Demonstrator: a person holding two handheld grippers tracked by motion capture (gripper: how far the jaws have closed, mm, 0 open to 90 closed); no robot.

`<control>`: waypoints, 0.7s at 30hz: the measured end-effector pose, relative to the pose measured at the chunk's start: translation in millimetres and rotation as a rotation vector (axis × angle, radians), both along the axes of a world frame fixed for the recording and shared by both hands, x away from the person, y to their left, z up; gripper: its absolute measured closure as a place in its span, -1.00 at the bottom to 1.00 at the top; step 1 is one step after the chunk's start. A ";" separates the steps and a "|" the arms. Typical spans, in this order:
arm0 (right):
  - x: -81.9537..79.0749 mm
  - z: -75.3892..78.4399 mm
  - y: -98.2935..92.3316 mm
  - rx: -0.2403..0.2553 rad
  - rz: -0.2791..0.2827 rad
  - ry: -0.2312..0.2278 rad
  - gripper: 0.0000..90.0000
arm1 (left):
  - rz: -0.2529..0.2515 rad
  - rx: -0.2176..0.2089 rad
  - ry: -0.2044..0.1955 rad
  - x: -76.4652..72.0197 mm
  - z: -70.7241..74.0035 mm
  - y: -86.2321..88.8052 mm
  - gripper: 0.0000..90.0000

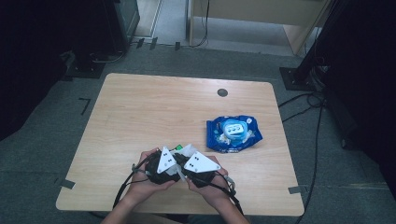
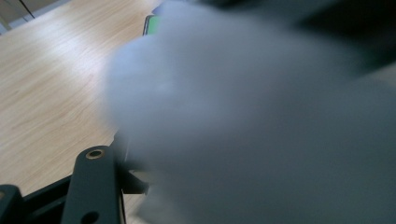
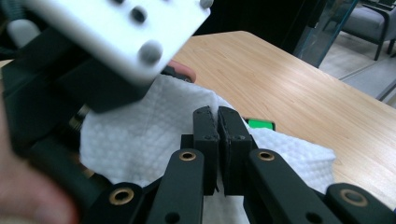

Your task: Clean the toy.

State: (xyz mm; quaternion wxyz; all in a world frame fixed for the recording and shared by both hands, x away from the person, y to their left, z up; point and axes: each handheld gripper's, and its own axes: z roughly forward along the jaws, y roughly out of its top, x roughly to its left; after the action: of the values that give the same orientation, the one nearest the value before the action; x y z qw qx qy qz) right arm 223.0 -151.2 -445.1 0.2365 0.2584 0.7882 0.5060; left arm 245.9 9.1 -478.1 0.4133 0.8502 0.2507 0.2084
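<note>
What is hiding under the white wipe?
A small green thing peeks out past the wipe, on the table. The wipe covers the rest of it, so I cannot tell what it is.

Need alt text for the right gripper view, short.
Two black tongs pressed together on a white wet wipe, seen close up from behind them. The other gripper's grey plate looms at upper left, a small green-faced object lies just past the wipe, and a wooden table stretches beyond.
</note>
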 end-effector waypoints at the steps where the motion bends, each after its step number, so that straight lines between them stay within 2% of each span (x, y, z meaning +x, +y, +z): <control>1: 0.0 0.0 0.0 0.000 0.000 0.000 0.95 | 0.000 0.000 0.000 0.0 0.0 0.0 -0.24; 2: 1.6 -0.7 -0.1 -0.001 -0.008 -0.006 0.95 | -0.016 0.013 -0.005 -2.3 -0.4 -2.8 -0.24; 6: 4.3 -1.4 -3.0 -0.002 -0.037 -0.004 0.95 | -0.028 0.016 0.007 -2.8 -2.0 -5.1 -0.24; 7: 6.8 -1.8 -6.6 -0.006 -0.075 -0.007 0.95 | -0.028 0.014 0.010 -2.7 -2.3 -4.8 -0.24; 10: 13.0 -1.8 -17.1 -0.008 -0.139 -0.008 0.95 | -0.022 0.006 0.013 -1.5 -1.9 -2.8 -0.24; 12: 17.0 -1.7 -25.0 -0.018 -0.193 0.009 0.95 | -0.015 -0.022 0.018 0.8 0.1 1.0 -0.24; 14: 18.7 -1.8 -33.5 0.005 -0.220 0.021 0.96 | 0.002 -0.028 0.021 3.9 0.9 5.4 -0.24; 16: 16.8 2.0 -39.5 0.036 -0.205 0.018 0.96 | 0.013 -0.025 0.038 8.0 0.0 10.5 -0.24; 18: 13.1 7.7 -40.3 0.068 -0.132 0.013 0.96 | 0.024 -0.027 0.045 10.6 -0.2 14.6 -0.24; 21: 7.3 11.1 -29.5 0.051 -0.023 0.026 0.96 | 0.023 -0.038 0.042 10.7 2.2 16.0 -0.24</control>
State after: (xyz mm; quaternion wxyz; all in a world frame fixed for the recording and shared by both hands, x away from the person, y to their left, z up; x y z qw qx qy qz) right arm 230.3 -180.7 -434.1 0.2252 0.2800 0.7751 0.5197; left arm 256.7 25.1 -476.0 0.4216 0.8434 0.2729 0.1906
